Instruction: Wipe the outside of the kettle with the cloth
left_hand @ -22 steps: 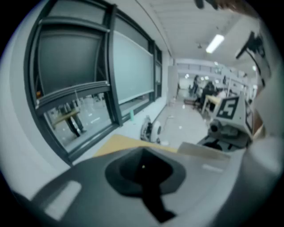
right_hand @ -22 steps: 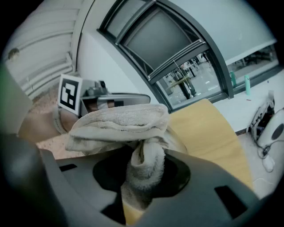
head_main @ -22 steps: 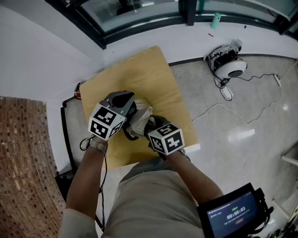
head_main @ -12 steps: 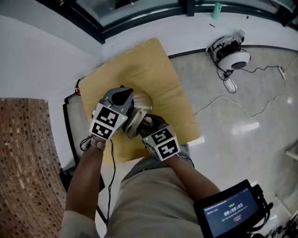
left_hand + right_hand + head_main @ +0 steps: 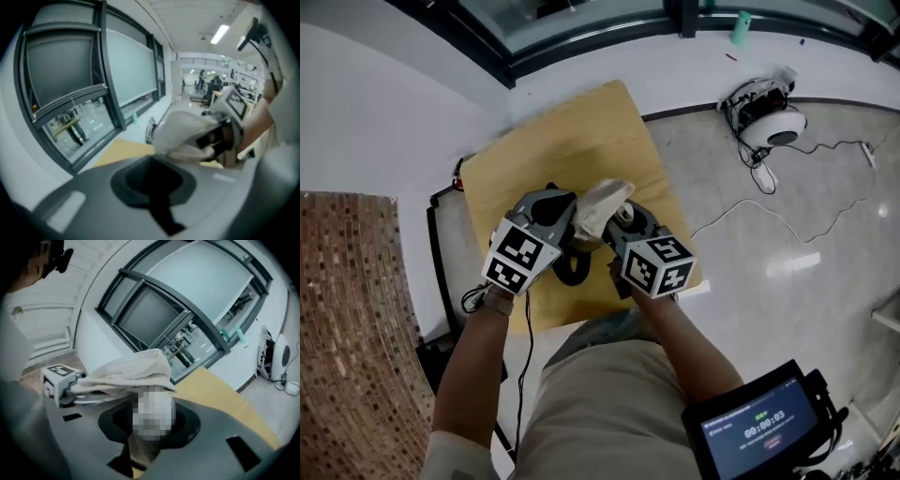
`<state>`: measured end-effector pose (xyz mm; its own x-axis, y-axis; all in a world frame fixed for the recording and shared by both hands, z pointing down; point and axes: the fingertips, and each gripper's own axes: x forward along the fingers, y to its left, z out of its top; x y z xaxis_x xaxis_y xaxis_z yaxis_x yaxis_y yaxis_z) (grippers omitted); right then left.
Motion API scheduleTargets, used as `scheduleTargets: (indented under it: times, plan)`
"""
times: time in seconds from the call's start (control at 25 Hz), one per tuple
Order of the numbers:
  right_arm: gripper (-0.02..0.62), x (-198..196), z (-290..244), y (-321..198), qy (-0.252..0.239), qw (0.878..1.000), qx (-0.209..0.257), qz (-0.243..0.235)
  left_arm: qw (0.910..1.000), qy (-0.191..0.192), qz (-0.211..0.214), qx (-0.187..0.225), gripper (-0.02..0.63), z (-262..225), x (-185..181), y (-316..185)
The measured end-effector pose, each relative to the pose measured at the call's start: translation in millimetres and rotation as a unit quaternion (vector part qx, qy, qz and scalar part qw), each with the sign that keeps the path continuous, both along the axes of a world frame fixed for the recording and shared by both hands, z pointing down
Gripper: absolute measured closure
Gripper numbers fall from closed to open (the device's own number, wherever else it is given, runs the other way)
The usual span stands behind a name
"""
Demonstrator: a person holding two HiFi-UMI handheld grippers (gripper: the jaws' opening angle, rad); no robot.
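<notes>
The kettle is almost wholly hidden between my two grippers; only its black handle [image 5: 571,269] shows in the head view, and a strip of its silver body [image 5: 89,398] in the right gripper view. The pale cloth [image 5: 602,204] lies bunched over the kettle's top, also seen as the cloth [image 5: 131,371] and the cloth [image 5: 185,136]. My right gripper [image 5: 630,223] is shut on the cloth, which runs down into its jaw slot. My left gripper [image 5: 553,211] sits against the kettle's left side. Its jaws are hidden, with something dark in its slot.
The kettle stands on a small yellow wooden table [image 5: 581,141] against a white wall, with a window frame [image 5: 581,37] beyond. A white device with cables [image 5: 769,117] lies on the floor to the right. A tablet screen [image 5: 759,427] hangs at my waist.
My right gripper has swung up and to the right with the cloth, which now covers the kettle's silver top. The left gripper has hardly moved.
</notes>
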<state>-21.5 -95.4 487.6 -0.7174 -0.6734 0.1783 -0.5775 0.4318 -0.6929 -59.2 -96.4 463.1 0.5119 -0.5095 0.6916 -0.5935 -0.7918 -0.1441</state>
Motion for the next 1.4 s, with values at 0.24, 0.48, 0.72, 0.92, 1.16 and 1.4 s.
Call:
scheduleTargets:
  times: [0.24, 0.48, 0.72, 0.92, 1.16, 1.4]
  plan:
    - [0.474, 2, 123, -4, 0.006, 0.985, -0.171, 0.01, 0.9987, 0.004, -0.031, 0.04, 0.607, 9, 6, 37]
    - [0.474, 9, 72, 56, -0.125, 0.984, -0.127, 0.021, 0.9986, 0.017, -0.034, 0.037, 0.607, 11, 8, 36]
    - [0.476, 6, 75, 80, -0.146, 0.974, -0.173, -0.021, 0.9983, 0.008, -0.031, 0.048, 0.607, 10, 6, 35]
    - [0.476, 14, 135, 76, -0.121, 0.965, -0.232, 0.015, 0.9987, 0.006, -0.022, 0.046, 0.607, 12, 8, 35]
    - [0.476, 10, 84, 0, -0.082, 0.986, -0.13, -0.061, 0.9894, 0.118, -0.077, 0.036, 0.609, -12, -4, 39]
    - [0.474, -40, 92, -29, -0.01, 0.961, -0.134, -0.242, 0.8549, 0.311, -0.411, 0.058, 0.612, -37, -106, 99]
